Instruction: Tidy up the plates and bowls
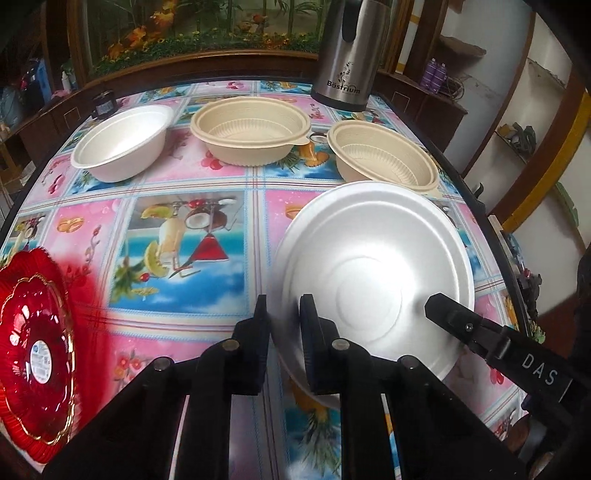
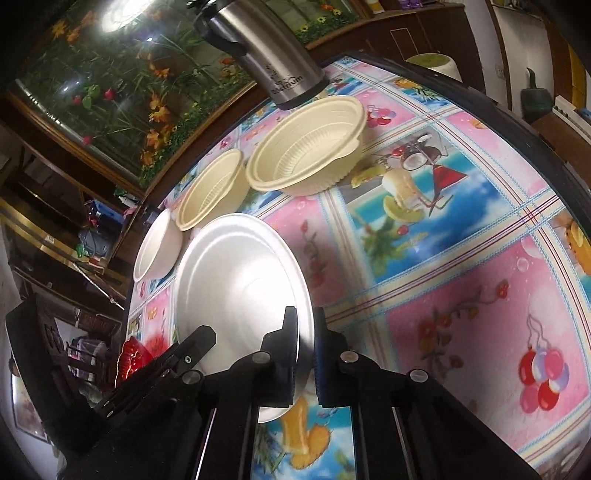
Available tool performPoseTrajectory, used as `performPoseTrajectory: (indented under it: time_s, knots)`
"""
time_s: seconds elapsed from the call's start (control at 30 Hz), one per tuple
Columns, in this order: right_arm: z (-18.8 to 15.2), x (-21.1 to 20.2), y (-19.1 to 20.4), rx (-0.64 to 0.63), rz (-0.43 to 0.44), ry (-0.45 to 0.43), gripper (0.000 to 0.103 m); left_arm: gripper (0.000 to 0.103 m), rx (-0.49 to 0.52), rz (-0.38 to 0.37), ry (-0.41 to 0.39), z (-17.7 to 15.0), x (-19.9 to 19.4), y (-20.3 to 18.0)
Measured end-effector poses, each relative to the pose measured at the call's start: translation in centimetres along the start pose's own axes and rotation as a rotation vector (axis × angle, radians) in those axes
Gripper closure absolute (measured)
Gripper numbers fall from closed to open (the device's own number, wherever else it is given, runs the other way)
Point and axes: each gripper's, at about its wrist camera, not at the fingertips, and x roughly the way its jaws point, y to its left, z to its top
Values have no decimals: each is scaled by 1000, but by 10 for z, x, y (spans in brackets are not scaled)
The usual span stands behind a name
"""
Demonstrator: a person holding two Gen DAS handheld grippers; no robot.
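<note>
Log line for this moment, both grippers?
left gripper: shut on white plate | right gripper: shut on white plate | plate: tilted, above tablecloth

Three bowls [image 1: 251,129] behind plate [image 1: 376,273]

1. A table [image 1: 207,184] is covered by a glossy cloth printed with pink and blue fruit squares.
2. Behind the table, a wood-framed flower mural [image 1: 192,26] is seen, with lamp glare reflected in it.
3. Right of the table, white wall [image 1: 517,92] and dark wooden shelves [image 1: 436,85] are shown.
4. A steel flask [image 1: 351,59] is stood at the table's far edge.
</note>
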Motion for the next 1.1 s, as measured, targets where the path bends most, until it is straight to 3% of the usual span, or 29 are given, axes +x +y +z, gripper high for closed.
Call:
performPoseTrajectory:
  time_s: [0.63,1.1]
  knots:
    - [-29,-17,48,-94,33,-14,96,90,-53,10,-57,-19,-43,41]
    - [-51,-23,101,-195,109,-18,96,90,-128,35,-129,-32,-83,90]
